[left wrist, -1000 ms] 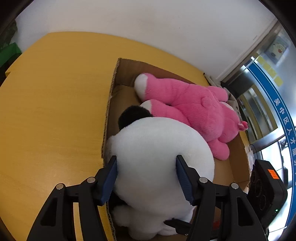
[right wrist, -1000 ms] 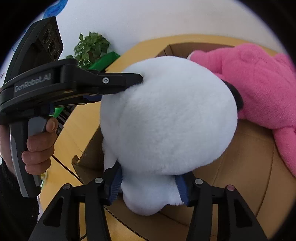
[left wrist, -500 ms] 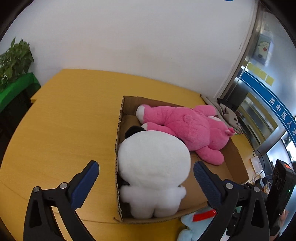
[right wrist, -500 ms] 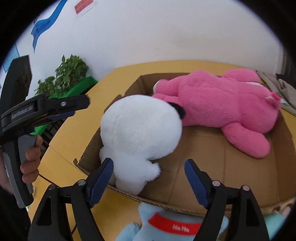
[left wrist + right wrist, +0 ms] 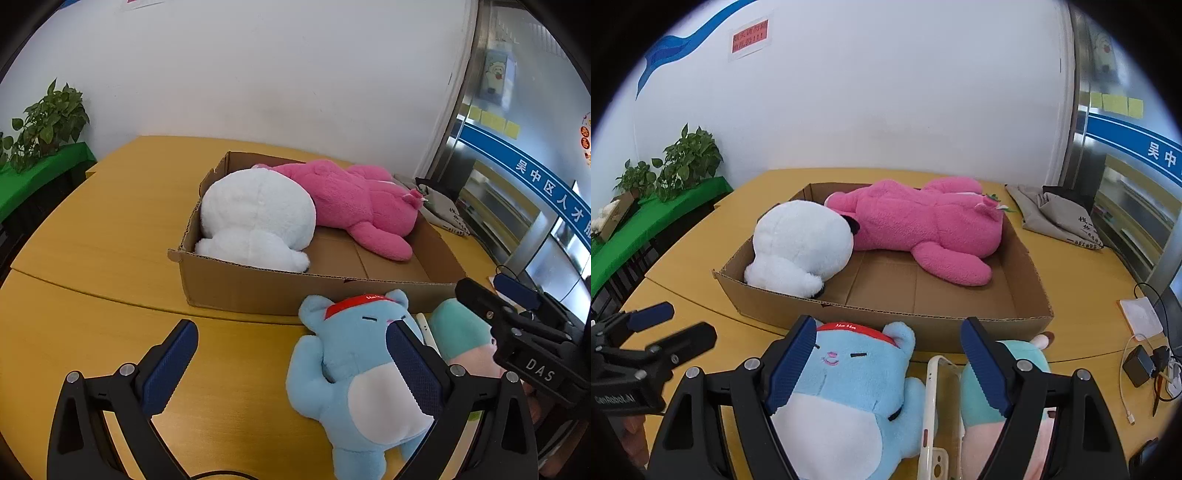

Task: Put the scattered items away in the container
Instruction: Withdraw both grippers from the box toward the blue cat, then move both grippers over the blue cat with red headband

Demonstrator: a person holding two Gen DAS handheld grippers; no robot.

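Note:
A shallow cardboard box (image 5: 258, 284) (image 5: 1030, 273) on the yellow table holds a white plush (image 5: 255, 218) (image 5: 798, 247) at its left end and a pink plush (image 5: 354, 206) (image 5: 923, 225) along the back. In front of the box lie a blue plush with a red headband (image 5: 354, 369) (image 5: 849, 373), a clear phone case (image 5: 942, 398) and a teal-and-pink plush (image 5: 461, 332) (image 5: 975, 406). My left gripper (image 5: 290, 332) (image 5: 685, 321) is wide open over bare table left of the blue plush. My right gripper (image 5: 888, 326) (image 5: 487, 291) is open above the blue plush and phone case, holding nothing.
A grey cloth bag (image 5: 1056, 218) lies right of the box. A charger with cables (image 5: 1141, 365) and a white pad (image 5: 1141, 317) sit at the table's right edge. Potted plants (image 5: 687, 162) stand on a green-covered shelf at the left.
Both grippers released the white plush into the box, opened wide and drew back toward the table's near side. The blue plush, phone case and teal plush came into view.

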